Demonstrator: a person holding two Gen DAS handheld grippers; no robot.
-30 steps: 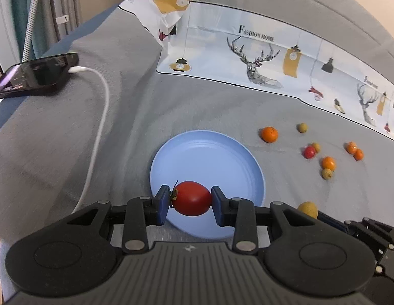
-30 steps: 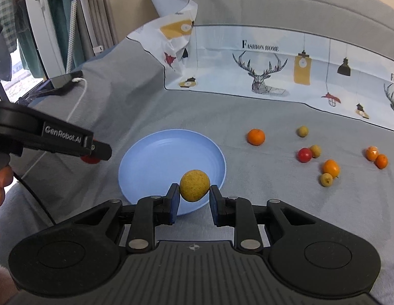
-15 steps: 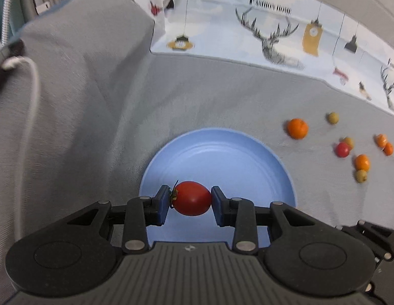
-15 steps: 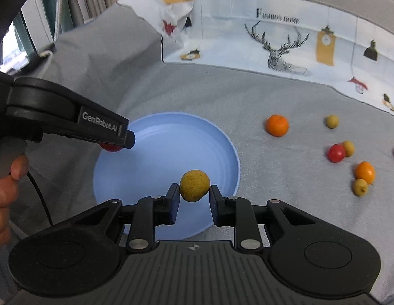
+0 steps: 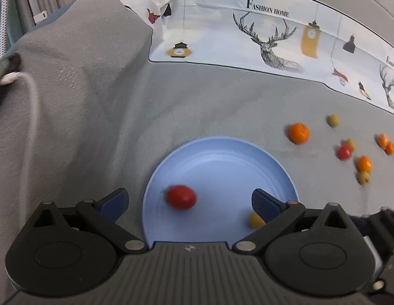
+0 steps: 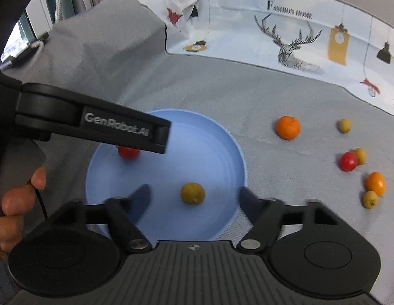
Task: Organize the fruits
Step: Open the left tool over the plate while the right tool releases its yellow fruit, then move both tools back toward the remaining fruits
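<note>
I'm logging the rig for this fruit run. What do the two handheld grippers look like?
Both are matte black plastic with a ribbed grey top plate, two round discs at the sides and silver pivot pins on scissor-style linkages. The left gripper and right gripper have dark blue fingertip pads. The left one's side reads "GenRobot.AI" in white, and a thin black cable hangs beside its handle.

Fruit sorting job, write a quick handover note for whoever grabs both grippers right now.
Left gripper: jaws opening, nothing gripped; the red tomato lies loose between them on the blue plate.
Right gripper: jaws opening too; the yellow-green fruit sits free on the plate.
Done: those two fruits are on the plate.
Left: eight fruits on the grey cloth to the plate's right: the large orange, three smaller orange ones, another red tomato and three small yellow-green ones.
</note>
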